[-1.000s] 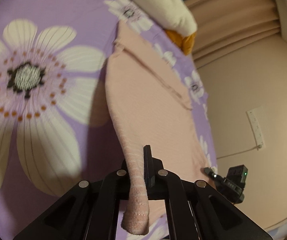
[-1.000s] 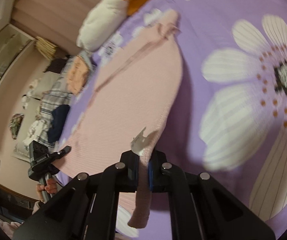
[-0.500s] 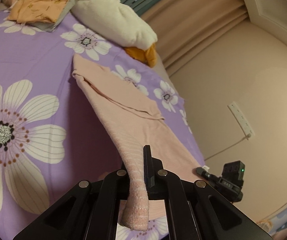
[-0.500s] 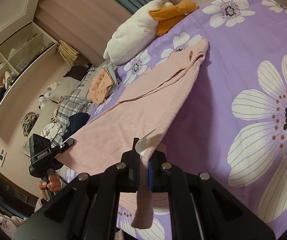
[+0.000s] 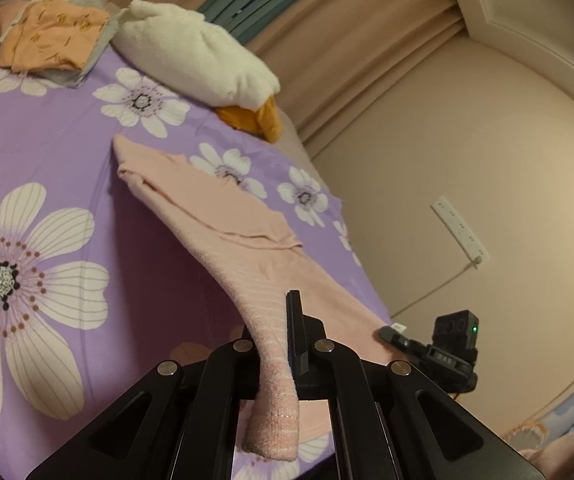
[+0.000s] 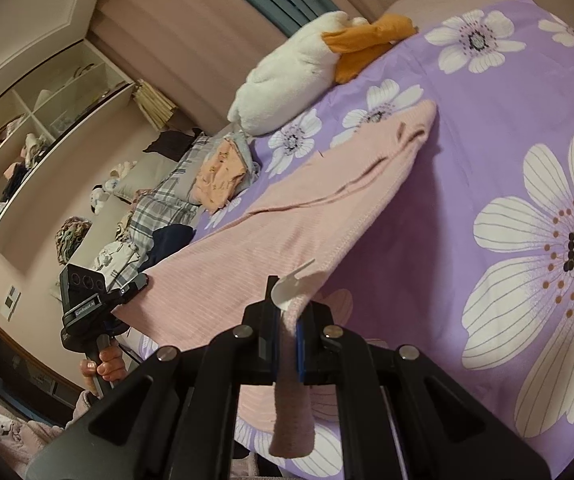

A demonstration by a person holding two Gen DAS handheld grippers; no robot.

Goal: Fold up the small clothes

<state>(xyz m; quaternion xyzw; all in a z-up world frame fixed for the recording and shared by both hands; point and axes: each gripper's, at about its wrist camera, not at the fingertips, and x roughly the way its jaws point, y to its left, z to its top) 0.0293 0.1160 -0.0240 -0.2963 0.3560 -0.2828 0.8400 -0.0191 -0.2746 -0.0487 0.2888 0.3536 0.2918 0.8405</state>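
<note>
Both of my hands have lifted since a second ago, so the near edge of the pink garment (image 5: 223, 216) now hangs clear of the bed (image 5: 47, 148) while its far end rests on the purple flowered cover. My left hand-held gripper (image 5: 287, 344) is clamped on one near corner and my right hand-held gripper (image 6: 287, 332) on the other, a white label (image 6: 293, 286) poking up beside it. I judge this fold barely begun: the near edge must go over to the far end. I count one pink garment in hand, one folded orange piece (image 5: 51, 40) far left, and one white plush (image 5: 199, 56) behind
</note>
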